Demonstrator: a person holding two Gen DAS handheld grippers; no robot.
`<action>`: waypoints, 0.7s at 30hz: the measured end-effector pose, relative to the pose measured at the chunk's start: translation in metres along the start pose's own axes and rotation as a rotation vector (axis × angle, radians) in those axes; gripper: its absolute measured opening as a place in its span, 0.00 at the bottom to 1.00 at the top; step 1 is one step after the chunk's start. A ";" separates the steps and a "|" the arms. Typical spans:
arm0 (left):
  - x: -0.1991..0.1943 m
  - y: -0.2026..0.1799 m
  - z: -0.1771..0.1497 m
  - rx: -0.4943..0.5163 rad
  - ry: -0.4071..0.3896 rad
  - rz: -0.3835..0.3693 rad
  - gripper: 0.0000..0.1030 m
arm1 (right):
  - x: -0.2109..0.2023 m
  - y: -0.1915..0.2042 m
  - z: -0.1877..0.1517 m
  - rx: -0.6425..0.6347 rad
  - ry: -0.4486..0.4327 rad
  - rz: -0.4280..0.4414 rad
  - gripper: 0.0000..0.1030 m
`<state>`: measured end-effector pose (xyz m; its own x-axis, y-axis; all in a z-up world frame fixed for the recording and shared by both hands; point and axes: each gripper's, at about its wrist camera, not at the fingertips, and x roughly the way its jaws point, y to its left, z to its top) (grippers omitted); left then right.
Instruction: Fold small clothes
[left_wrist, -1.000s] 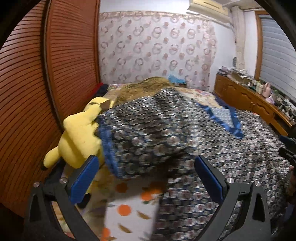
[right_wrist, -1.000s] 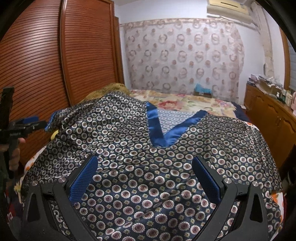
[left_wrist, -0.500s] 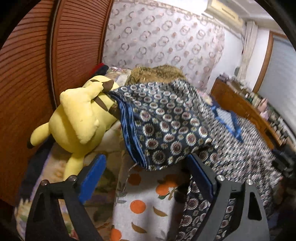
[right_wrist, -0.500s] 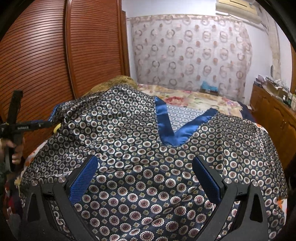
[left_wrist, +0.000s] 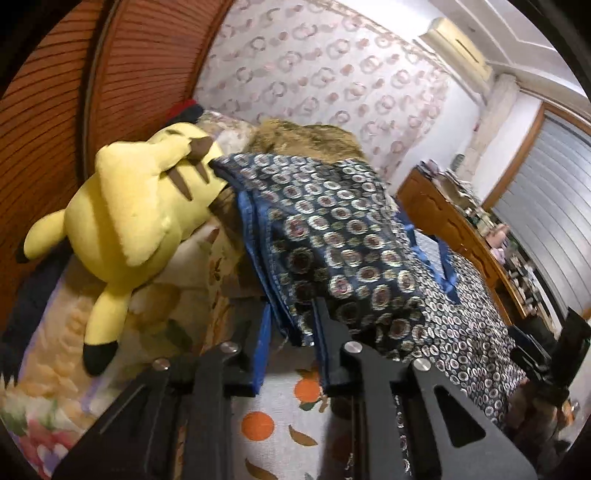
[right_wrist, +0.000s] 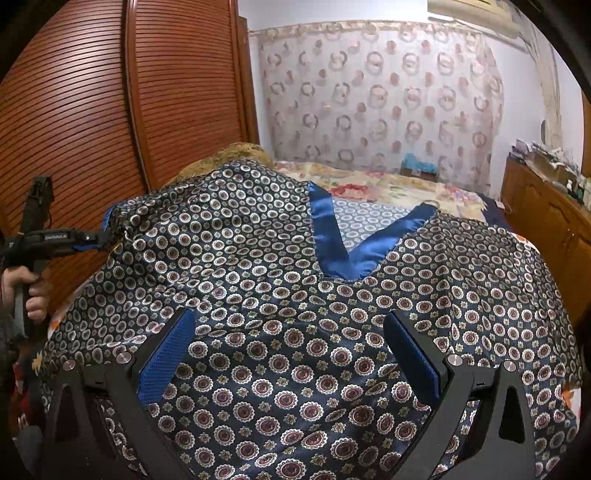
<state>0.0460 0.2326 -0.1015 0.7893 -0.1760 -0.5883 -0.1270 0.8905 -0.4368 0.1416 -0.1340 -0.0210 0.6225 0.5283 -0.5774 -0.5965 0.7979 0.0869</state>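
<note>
The left hand-held gripper is clamping shut on the patterned shirt's blue-hemmed sleeve edge, readying the first fold, while the right hand-held gripper is hovering open above the cloth.

Home bedroom: bed, wardrobe, curtain

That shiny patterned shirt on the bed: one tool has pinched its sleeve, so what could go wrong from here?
1. The left gripper has just closed on only the blue hem of the shirt; slippery-looking fabric might slide out when pulled.
2. The sleeve lies against the yellow plush toy; lifting could drag or tip it.
3. The right gripper is open above the shirt, pinning nothing, so the whole shirt may shift instead of folding.
</note>
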 end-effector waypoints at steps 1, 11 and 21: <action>-0.002 -0.002 0.001 0.010 -0.003 0.005 0.04 | 0.000 -0.001 0.000 0.002 -0.001 0.001 1.00; -0.024 -0.042 0.027 0.148 -0.084 0.043 0.00 | -0.001 -0.005 -0.004 0.022 -0.004 0.004 1.00; 0.006 -0.140 0.080 0.359 -0.092 -0.001 0.00 | -0.009 -0.021 -0.007 0.054 -0.017 -0.015 1.00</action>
<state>0.1169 0.1402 0.0103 0.8421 -0.1532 -0.5172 0.0798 0.9836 -0.1615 0.1451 -0.1571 -0.0236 0.6404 0.5205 -0.5648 -0.5589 0.8202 0.1221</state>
